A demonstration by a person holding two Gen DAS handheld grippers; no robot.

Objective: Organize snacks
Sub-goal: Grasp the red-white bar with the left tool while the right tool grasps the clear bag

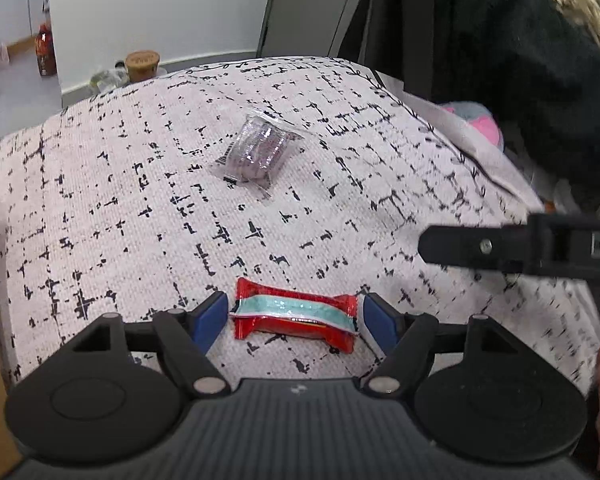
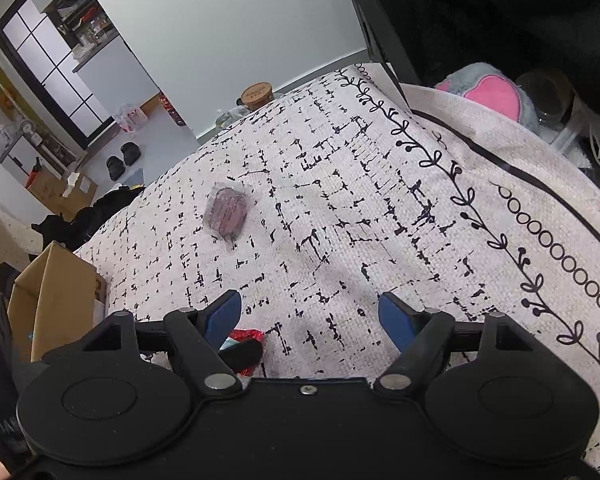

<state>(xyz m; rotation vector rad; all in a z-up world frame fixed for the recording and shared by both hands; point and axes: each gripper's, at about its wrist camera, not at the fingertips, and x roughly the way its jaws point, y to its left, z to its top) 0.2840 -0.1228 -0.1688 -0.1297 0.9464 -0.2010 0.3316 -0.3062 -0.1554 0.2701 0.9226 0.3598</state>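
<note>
A red snack bar with a teal stripe (image 1: 296, 317) lies on the patterned cloth between the blue pads of my left gripper (image 1: 295, 316). The jaws stand open, one pad at each end of the bar, close to it or just touching. A clear packet of dark purple snacks (image 1: 256, 153) lies farther out on the cloth; it also shows in the right wrist view (image 2: 226, 214). My right gripper (image 2: 311, 316) is open and empty above the cloth. A corner of the red bar (image 2: 247, 335) peeks out by its left finger. The right gripper's finger (image 1: 480, 245) reaches in from the right.
A white cloth with black marks (image 1: 140, 200) covers the table. A cork-lidded jar (image 1: 142, 65) stands at the far edge. A cardboard box (image 2: 54, 296) sits left of the table. A pink and grey plush (image 2: 492, 92) and a dark coat (image 1: 520, 40) lie at the right.
</note>
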